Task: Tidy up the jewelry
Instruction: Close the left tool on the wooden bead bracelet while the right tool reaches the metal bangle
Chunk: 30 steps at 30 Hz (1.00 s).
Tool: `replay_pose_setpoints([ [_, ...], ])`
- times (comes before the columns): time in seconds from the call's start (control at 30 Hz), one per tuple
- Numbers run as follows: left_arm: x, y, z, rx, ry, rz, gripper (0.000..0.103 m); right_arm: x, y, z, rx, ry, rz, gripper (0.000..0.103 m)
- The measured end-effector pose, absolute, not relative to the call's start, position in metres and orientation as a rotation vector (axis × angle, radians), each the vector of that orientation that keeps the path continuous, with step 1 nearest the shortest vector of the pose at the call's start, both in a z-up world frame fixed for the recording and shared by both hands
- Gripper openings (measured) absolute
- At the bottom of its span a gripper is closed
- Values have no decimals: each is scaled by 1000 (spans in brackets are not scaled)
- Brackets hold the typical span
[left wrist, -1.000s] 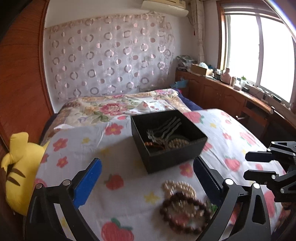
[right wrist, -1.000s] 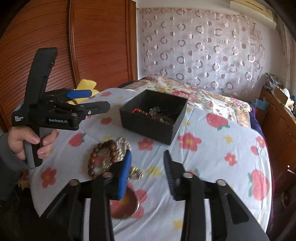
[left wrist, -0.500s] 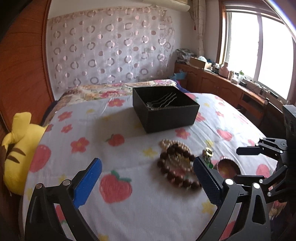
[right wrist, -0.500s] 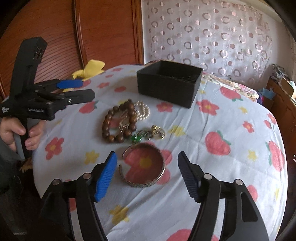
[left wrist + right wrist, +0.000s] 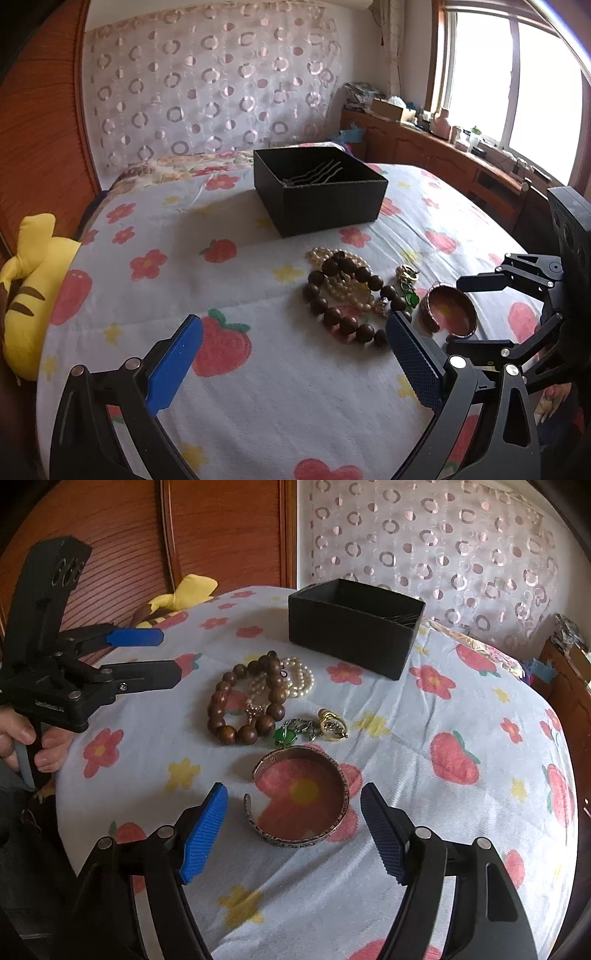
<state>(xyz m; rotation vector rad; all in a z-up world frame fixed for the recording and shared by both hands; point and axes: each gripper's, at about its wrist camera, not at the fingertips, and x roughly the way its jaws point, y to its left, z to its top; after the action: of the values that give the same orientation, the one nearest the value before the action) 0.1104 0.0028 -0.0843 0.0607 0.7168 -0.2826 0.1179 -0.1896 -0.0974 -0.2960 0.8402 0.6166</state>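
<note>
1. The left gripper (image 5: 293,356) is held with its fingers spread wide and empty above the bed (image 5: 258,406)
2. The right gripper (image 5: 293,825) is likewise spread and empty, just short of the copper cuff bangle (image 5: 301,799)
3. The wooden bead bracelet (image 5: 245,698), pearl strand (image 5: 299,675) and green pendant (image 5: 284,734) are seen between the bangle and the black box (image 5: 354,627)
</note>
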Motion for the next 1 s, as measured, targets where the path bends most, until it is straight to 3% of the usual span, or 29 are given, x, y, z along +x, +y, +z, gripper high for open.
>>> replay_pose_setpoints([
  [0.2,112,-1,-86,75,732,-287,95,116,-188,-97,-311,840,623,60],
  [0.63,134,-8,-79,41,742,-337,94,119,-198,-96,-297,825,584,59],
  [0.67,136,-9,-80,35,748,-345,90,119,-198,-96,-298,824,584,59],
  [0.83,155,-12,-89,17,834,-364,37,120,-199,-97,-287,835,575,59],
  [0.9,160,-13,-93,23,852,-355,29,121,-200,-98,-279,839,570,59],
  [1.0,167,-12,-99,35,877,-341,29,121,-200,-98,-278,837,566,59],
])
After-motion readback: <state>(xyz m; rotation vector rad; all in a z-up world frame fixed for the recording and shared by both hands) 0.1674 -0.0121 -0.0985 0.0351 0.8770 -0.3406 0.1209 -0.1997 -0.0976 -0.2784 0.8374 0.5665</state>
